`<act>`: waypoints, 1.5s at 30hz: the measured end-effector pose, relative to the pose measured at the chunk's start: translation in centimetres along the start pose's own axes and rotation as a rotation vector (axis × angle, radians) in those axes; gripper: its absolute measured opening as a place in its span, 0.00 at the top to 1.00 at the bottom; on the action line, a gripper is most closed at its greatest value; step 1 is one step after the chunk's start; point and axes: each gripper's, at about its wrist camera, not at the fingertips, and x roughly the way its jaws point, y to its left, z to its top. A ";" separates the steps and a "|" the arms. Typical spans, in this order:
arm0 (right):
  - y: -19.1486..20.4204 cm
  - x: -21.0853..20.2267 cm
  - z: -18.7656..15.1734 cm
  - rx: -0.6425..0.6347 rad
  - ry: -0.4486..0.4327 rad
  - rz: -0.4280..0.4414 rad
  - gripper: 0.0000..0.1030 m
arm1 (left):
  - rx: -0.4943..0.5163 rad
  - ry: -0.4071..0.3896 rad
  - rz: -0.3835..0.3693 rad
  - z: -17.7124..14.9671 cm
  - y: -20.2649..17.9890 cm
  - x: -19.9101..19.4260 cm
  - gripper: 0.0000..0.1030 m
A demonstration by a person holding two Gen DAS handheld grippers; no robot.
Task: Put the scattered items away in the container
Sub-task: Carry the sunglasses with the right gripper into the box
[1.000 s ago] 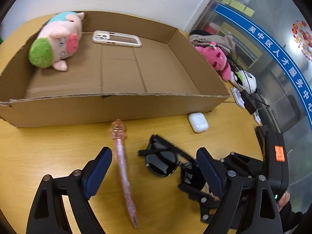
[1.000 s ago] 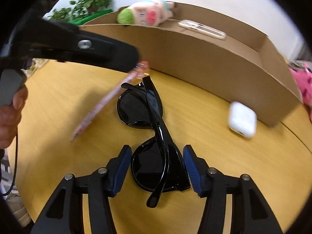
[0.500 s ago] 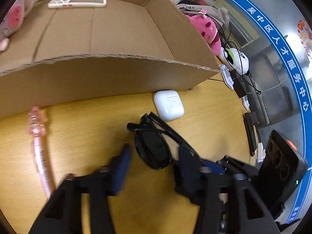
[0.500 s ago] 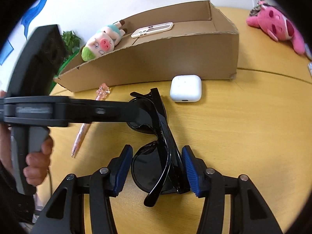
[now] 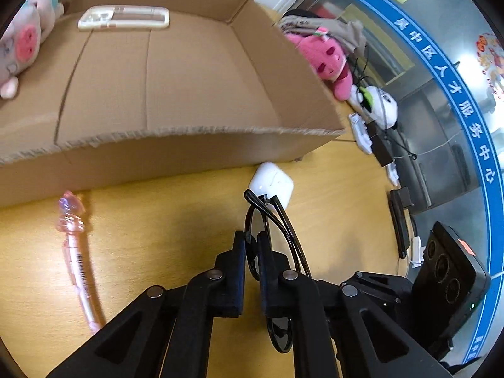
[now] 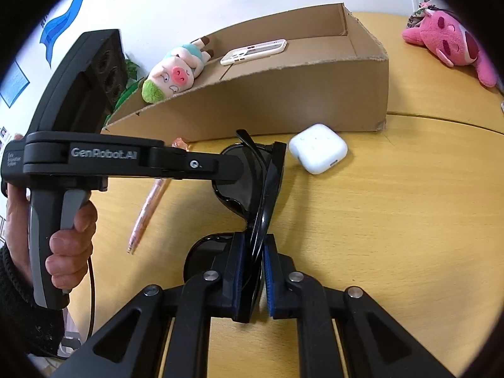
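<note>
Working across the yellow wooden counter (image 6: 393, 220), we had the open cardboard box (image 5: 195, 148) lying along its far side, with a plush pig (image 6: 171, 72) and a phone case (image 6: 253, 52) already inside it. Outside the box, near its front wall, lay a white earbud case (image 6: 318, 148) and a pink pen (image 5: 77, 261), both untouched, while a pink plush toy (image 6: 447, 42) sat well apart beyond the box's corner. Between the two tools sat the black sunglasses (image 6: 252, 186), folded and stood on edge on the counter, just beside the earbud case. Our left gripper (image 5: 252, 249), held by the left hand (image 6: 71, 236), had just been closing, and its jaws pinched the frame near the far lens; our right gripper (image 6: 253, 271) had likewise just closed, its jaws pressed on the near lens and the folded temples. We judged the step in hand to be lifting the sunglasses over the box's front wall. To do it well, we reckoned both tools should rise together and level, since two grips on one rigid frame would twist it if either hand led. We also thought it wise to clear the ragged cardboard edge fully before moving forward, to set the glasses on the bare floor of the box away from the phone case, and to part the jaws only once the frame rested.
</note>
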 end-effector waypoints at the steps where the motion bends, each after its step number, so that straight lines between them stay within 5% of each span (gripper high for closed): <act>1: 0.2 -0.3 0.3 -0.003 -0.011 0.002 0.90 | 0.005 -0.014 -0.007 0.1 -0.1 -0.6 0.93; 9: 3.5 -3.7 4.0 -0.069 -0.127 -0.004 0.90 | 0.065 -0.149 -0.048 3.6 -0.9 -7.1 0.94; 22: 4.6 -4.4 18.4 -0.131 -0.230 -0.037 0.91 | 0.149 -0.225 -0.038 18.6 -0.2 -10.7 0.94; 34: -3.8 4.6 29.5 0.000 -0.122 -0.151 0.93 | 0.119 -0.092 -0.064 30.7 3.7 -0.1 0.96; 45: -8.4 14.0 30.8 0.076 0.067 -0.326 0.93 | 0.008 0.027 -0.072 32.5 8.7 9.1 0.96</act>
